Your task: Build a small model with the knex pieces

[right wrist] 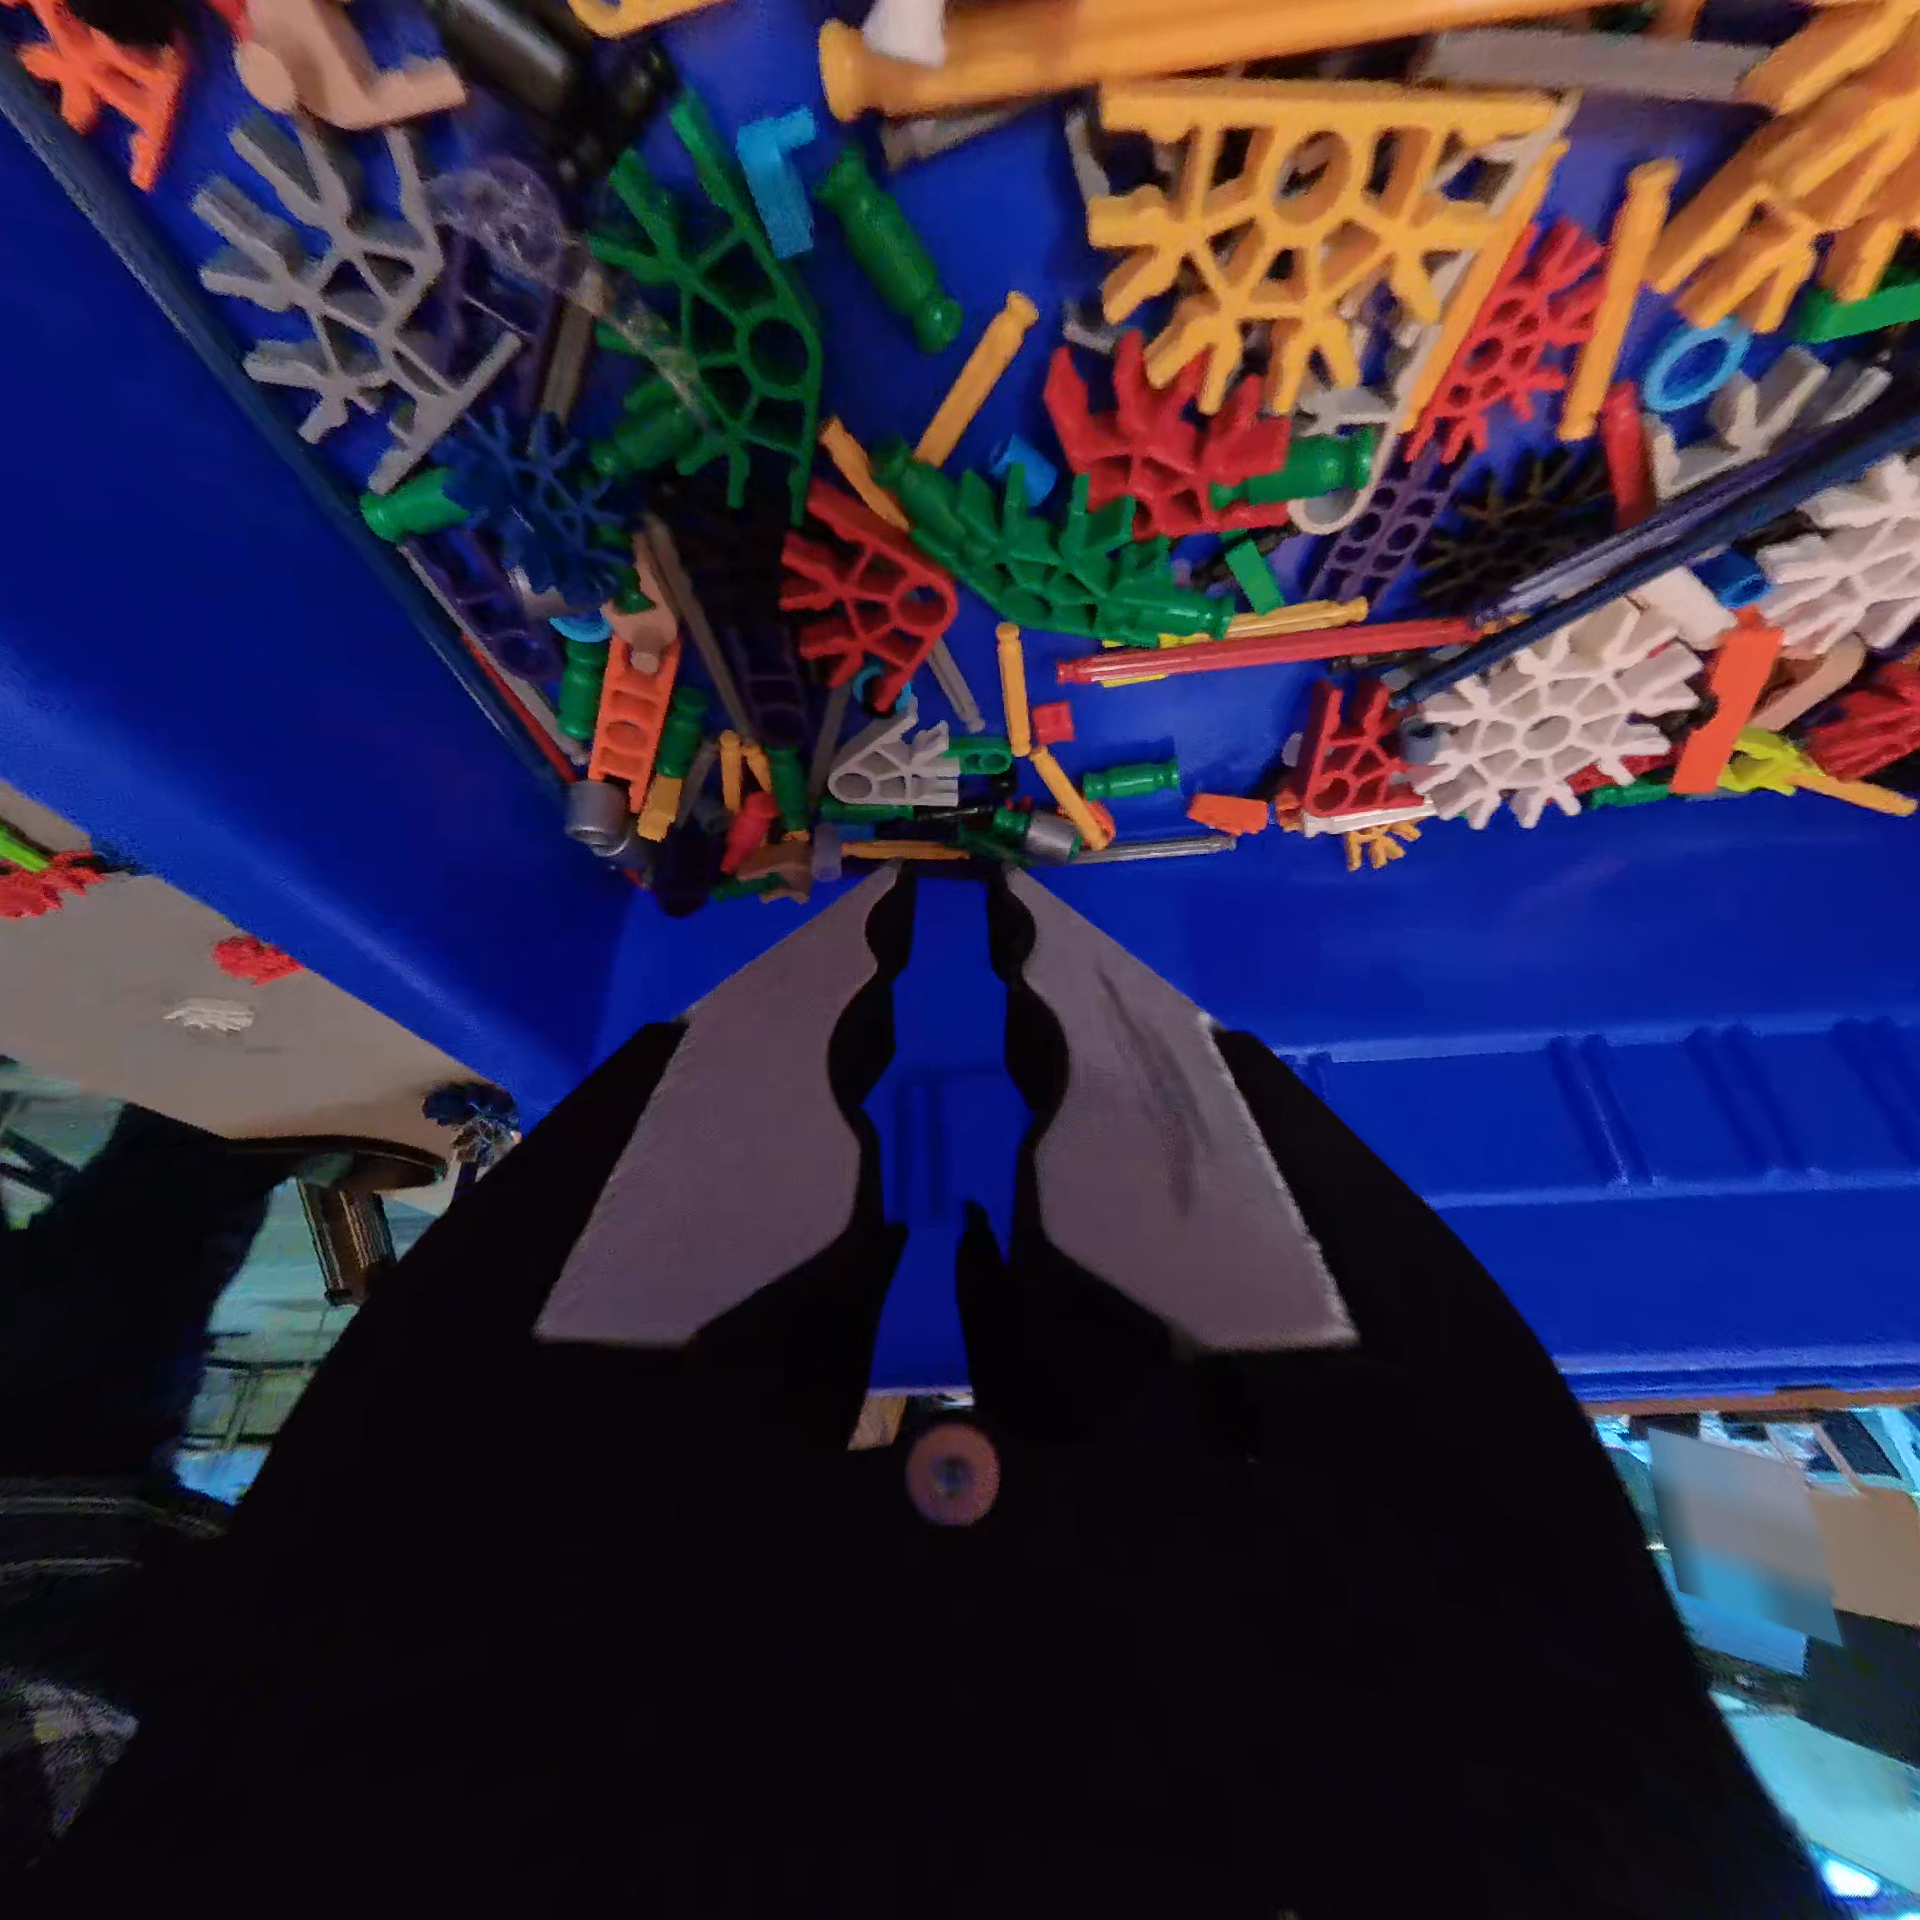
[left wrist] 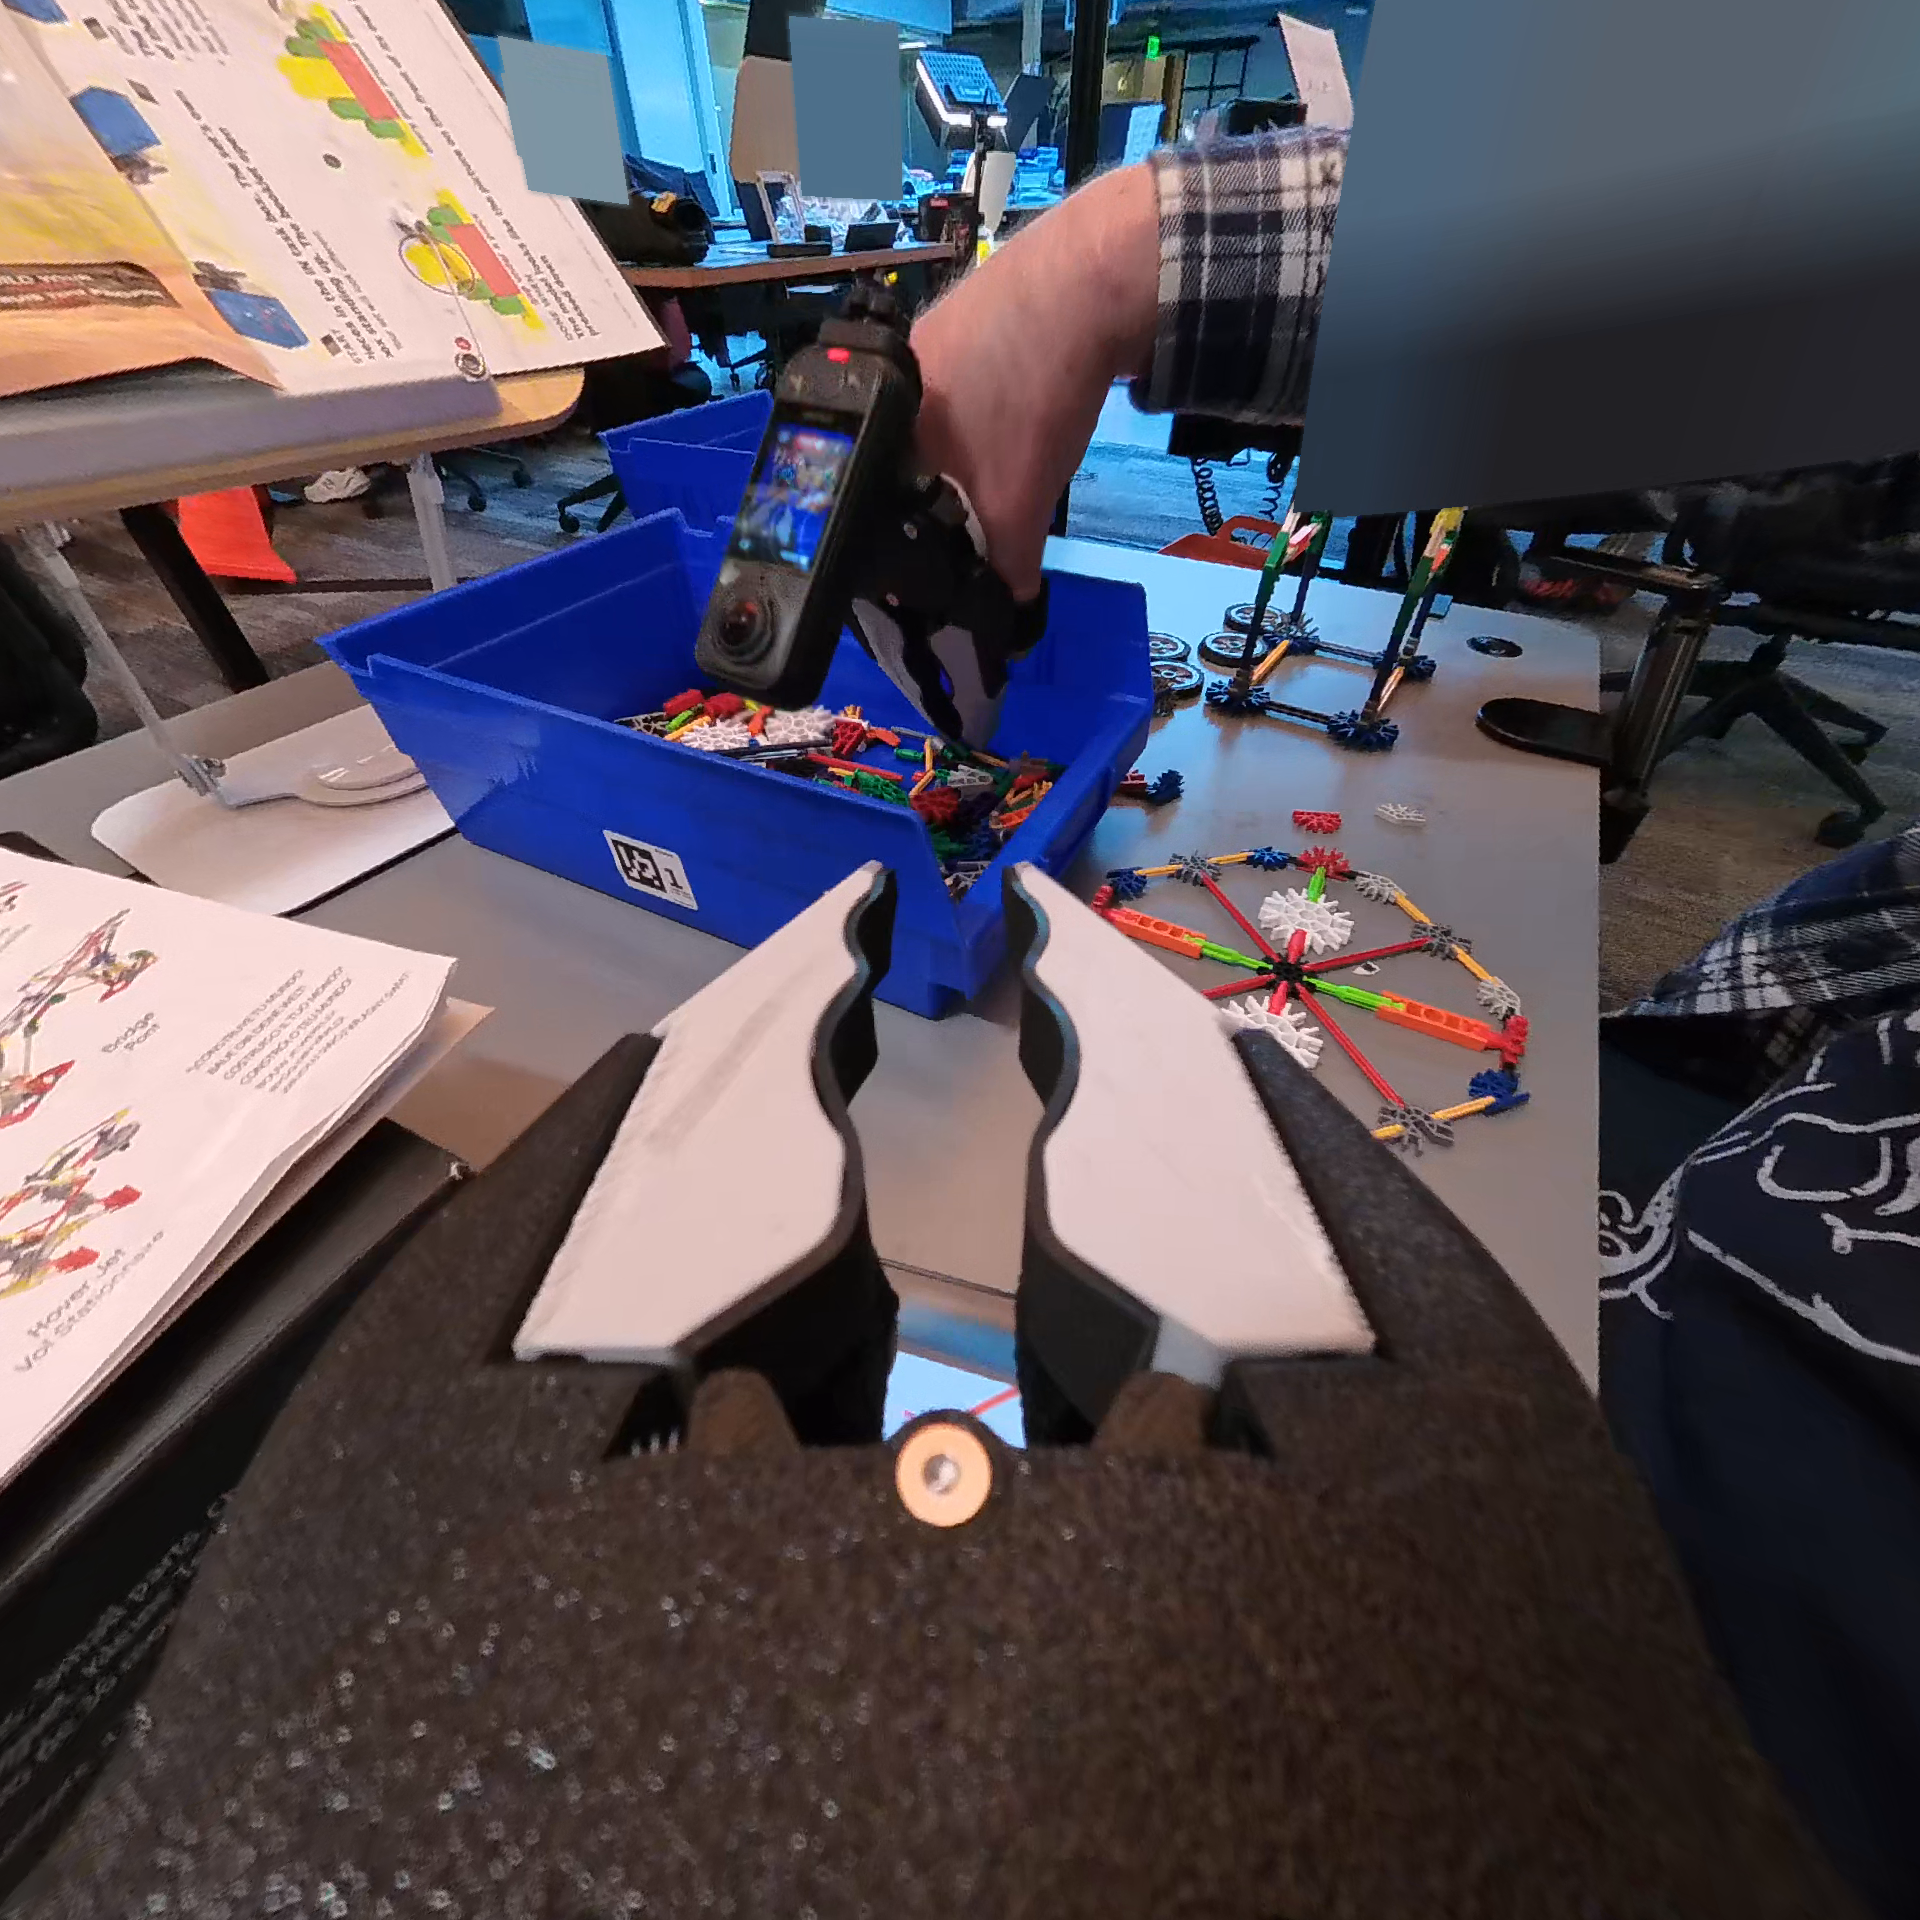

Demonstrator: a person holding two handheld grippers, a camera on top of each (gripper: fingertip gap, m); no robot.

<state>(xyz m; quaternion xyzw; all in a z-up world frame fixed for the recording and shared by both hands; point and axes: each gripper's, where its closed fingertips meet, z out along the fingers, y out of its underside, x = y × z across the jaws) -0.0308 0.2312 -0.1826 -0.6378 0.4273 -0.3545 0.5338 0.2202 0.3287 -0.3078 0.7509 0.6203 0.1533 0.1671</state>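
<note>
A blue bin (left wrist: 540, 748) stands on the grey table and holds a pile of colourful rod-and-connector building pieces (left wrist: 862, 758). My left gripper (left wrist: 948, 883) is open and empty, held above the table just in front of the bin's near corner. My right gripper (left wrist: 966, 717), held by a person's hand (left wrist: 1029, 343), reaches down into the bin. In the right wrist view my right gripper (right wrist: 951, 878) has its jaws a narrow gap apart. Its tips are at the small pieces (right wrist: 935, 821) piled in a corner against the bin wall (right wrist: 1558, 1143). I see nothing held between them.
A flat spoked wheel model (left wrist: 1309, 966) lies on the table right of the bin. A rod frame with black wheels (left wrist: 1320, 665) stands behind it. Loose connectors (left wrist: 1314, 821) lie between. Instruction sheets (left wrist: 156, 1091) lie at the left, and a booklet on a stand (left wrist: 312, 156) is above them. Left tips to right tips: about 30 cm. The flat spoked wheel model (left wrist: 1309, 966) is about equally far from each gripper, around 20 cm.
</note>
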